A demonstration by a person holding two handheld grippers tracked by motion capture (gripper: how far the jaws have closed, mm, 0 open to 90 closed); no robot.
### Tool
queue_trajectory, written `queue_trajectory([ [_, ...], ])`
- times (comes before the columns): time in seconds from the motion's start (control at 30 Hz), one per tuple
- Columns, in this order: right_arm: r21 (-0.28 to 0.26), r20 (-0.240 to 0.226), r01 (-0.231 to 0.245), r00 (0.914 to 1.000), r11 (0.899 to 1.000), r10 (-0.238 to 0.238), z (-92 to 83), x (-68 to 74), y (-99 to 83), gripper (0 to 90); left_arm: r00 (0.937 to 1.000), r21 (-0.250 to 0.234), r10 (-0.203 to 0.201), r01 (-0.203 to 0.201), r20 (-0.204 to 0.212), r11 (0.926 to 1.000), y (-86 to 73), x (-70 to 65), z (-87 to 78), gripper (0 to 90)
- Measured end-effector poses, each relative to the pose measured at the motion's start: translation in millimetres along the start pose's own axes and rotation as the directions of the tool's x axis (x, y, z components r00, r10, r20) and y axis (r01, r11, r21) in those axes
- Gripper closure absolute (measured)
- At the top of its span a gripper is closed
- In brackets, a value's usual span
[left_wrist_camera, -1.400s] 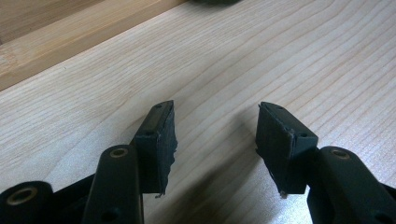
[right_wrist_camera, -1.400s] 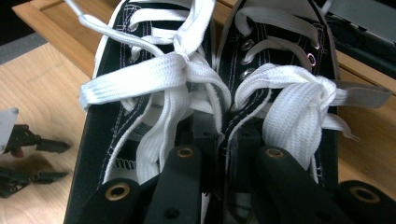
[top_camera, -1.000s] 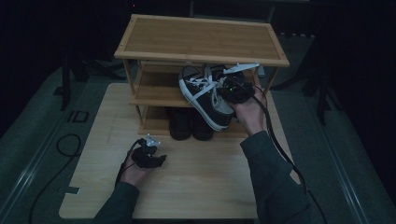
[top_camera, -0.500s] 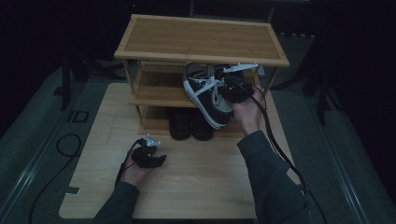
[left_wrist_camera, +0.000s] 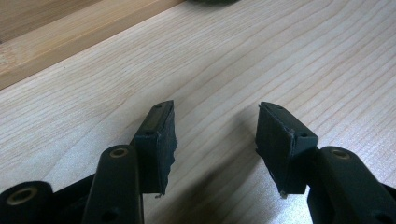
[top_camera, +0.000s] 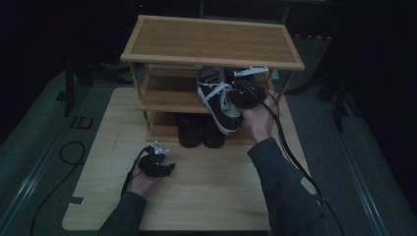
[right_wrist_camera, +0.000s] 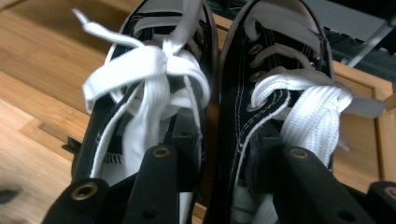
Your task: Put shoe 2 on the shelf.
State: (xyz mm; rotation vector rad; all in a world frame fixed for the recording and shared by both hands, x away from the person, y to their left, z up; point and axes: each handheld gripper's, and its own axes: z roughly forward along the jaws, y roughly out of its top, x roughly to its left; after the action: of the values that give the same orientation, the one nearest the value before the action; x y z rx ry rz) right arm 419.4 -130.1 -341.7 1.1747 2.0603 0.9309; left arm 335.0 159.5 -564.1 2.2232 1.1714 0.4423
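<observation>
My right gripper [top_camera: 244, 93] is shut on a pair of black sneakers [top_camera: 219, 101] with white laces, held at the front of the wooden shoe rack's [top_camera: 211, 39] middle shelf, toes sticking out toward me. In the right gripper view one jaw reaches inside each shoe, pinching the touching inner walls of the left sneaker [right_wrist_camera: 140, 93] and the right sneaker [right_wrist_camera: 275, 70] together. My left gripper [top_camera: 157, 164] rests low on the light wooden board [left_wrist_camera: 280, 56], jaws open, nothing between them.
A pair of dark shoes [top_camera: 200, 130] stands on the rack's bottom shelf, right under the held sneakers. The rack's top shelf is bare. Cables trail from both grippers over the board [top_camera: 221, 191] and onto the grey floor.
My right gripper has carried the sneakers a little farther in toward the middle shelf and turned them slightly. The left gripper has stayed put.
</observation>
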Motion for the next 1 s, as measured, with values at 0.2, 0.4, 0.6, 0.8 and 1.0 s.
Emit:
queue_trajectory([
  [0.2,0.015,-0.04,0.017,0.9991,1.0,-0.017,-7.3,-9.9,4.4,61.0,1.0,0.003,0.002,-0.002,0.001,1.0,0.1,0.2,-0.3,48.0],
  [0.4,0.002,-0.093,0.065,0.9936,0.998,-0.064,-18.4,-16.7,4.5,60.4,1.0,0.002,0.001,-0.001,0.001,1.0,0.0,0.2,-0.2,48.1],
  [0.6,-0.031,-0.115,0.108,0.9872,0.994,-0.111,-26.8,-18.1,-0.3,64.1,1.0,0.002,-0.001,0.001,0.0,1.0,0.1,0.1,-0.2,48.0],
  [0.8,-0.076,-0.168,0.116,0.9774,0.99,-0.128,-35.5,-18.7,0.6,65.8,1.0,0.001,-0.002,0.002,0.003,1.0,0.1,0.4,-0.2,48.3],
  [1.0,-0.112,-0.192,0.138,0.9685,0.984,-0.158,-43.7,-20.7,-0.9,73.6,1.0,0.006,0.001,-0.001,0.001,1.0,0.5,0.4,-0.3,48.3],
])
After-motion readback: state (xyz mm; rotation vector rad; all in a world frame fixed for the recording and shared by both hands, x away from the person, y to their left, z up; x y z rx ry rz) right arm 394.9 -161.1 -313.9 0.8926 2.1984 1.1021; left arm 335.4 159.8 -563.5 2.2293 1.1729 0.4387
